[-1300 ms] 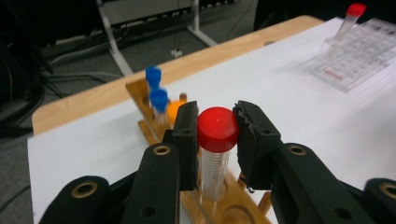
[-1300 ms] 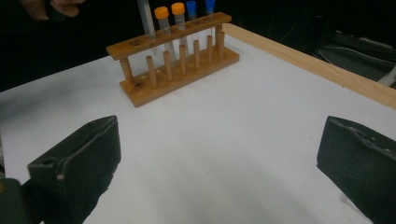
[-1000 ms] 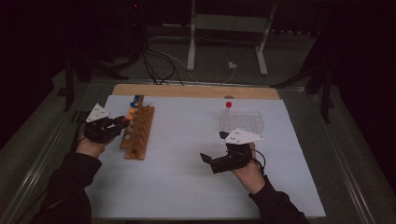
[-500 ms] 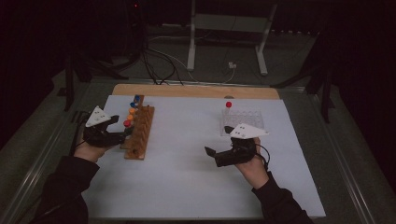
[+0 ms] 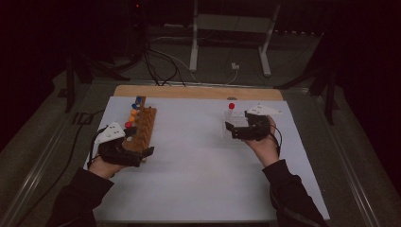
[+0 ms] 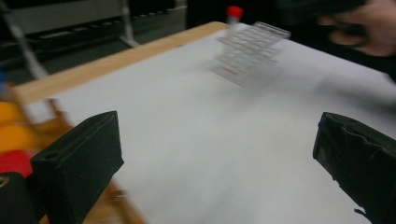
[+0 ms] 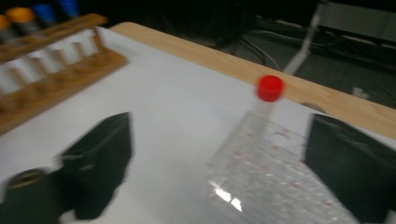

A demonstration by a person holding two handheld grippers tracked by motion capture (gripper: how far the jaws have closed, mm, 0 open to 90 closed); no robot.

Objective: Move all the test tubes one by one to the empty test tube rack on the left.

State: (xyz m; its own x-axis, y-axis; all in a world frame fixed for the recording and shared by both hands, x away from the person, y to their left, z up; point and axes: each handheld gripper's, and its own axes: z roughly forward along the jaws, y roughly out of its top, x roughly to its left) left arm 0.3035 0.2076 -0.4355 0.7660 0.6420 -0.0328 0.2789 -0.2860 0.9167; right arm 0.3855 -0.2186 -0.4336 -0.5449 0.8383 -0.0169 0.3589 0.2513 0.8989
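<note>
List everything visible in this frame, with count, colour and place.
Wooden rack: one, brown, left side of the white mat, beside the left gripper.
Capped tubes: several, with blue, orange and red caps, standing in the wooden rack; exact count unclear.
Clear rack: one, transparent, right side of the mat.
Red-capped tube: one, upright in the clear rack.
Mat: one, white, covering the table.
Table: one, wooden edge at the far side.
Left gripper: black, jaws open, nothing between them.
Right gripper: black, jaws open, at the clear rack.
</note>
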